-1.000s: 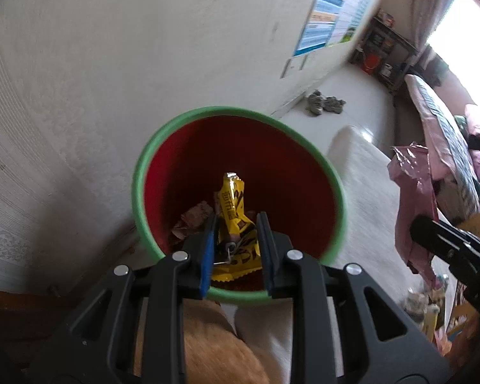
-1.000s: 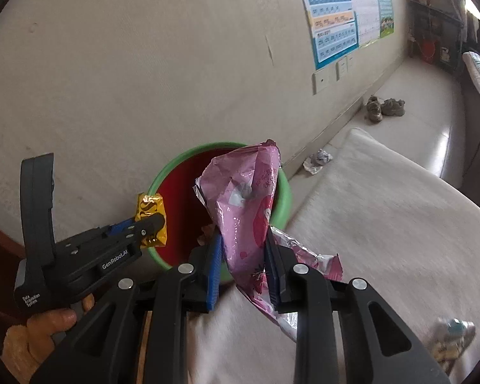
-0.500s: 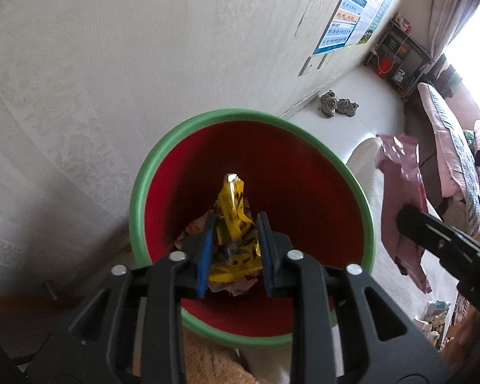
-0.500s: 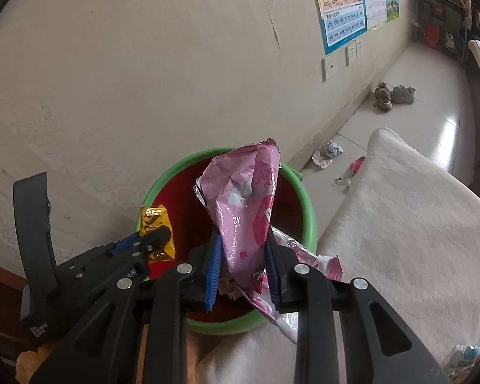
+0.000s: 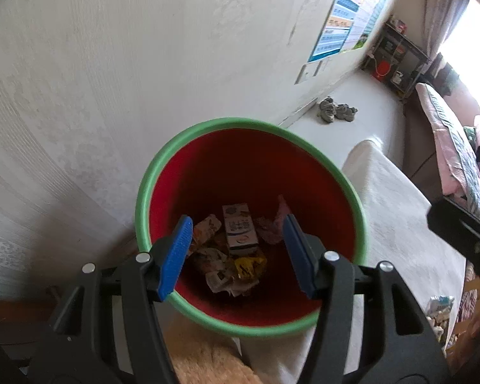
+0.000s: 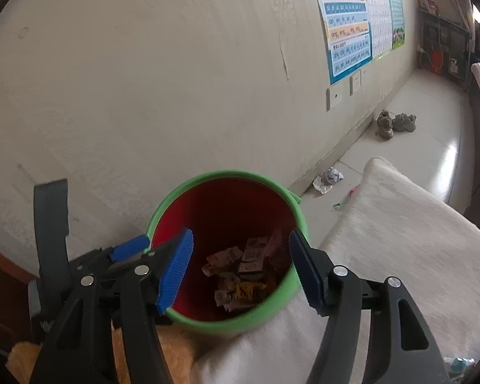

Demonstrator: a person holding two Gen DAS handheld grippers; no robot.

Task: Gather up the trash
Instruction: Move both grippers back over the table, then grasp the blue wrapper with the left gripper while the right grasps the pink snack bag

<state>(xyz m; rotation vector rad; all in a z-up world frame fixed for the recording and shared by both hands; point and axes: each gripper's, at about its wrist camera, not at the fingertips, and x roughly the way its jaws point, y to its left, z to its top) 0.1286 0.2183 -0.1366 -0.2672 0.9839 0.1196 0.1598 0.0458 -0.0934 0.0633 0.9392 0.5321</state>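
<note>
Now both wrappers were gone from my grips. Half a second earlier my left hand-held gripper (image 5: 236, 251) had pinched a yellow wrapper (image 5: 249, 264) and my right hand-held gripper (image 6: 240, 267) a pink bag (image 5: 276, 224), both over the bin (image 5: 356, 211). In this moment both sets of blue pads stood spread wide with nothing between them, poised above the bin's green rim. The yellow wrapper lay on the heap at the bottom, beside a small carton (image 5: 240, 228) and crumpled papers, and the pink bag showed against the far red wall inside. I judged that both drops had landed cleanly, so this pair of items was dealt with.

More remained, I thought. From the right wrist I saw a crumpled scrap (image 6: 328, 179) on the floor by the wall, just past the bin, and smaller bits near the edge of the white blanket (image 6: 400, 224). My next move would likely be drawing both grippers back from the bin and heading for those.
</note>
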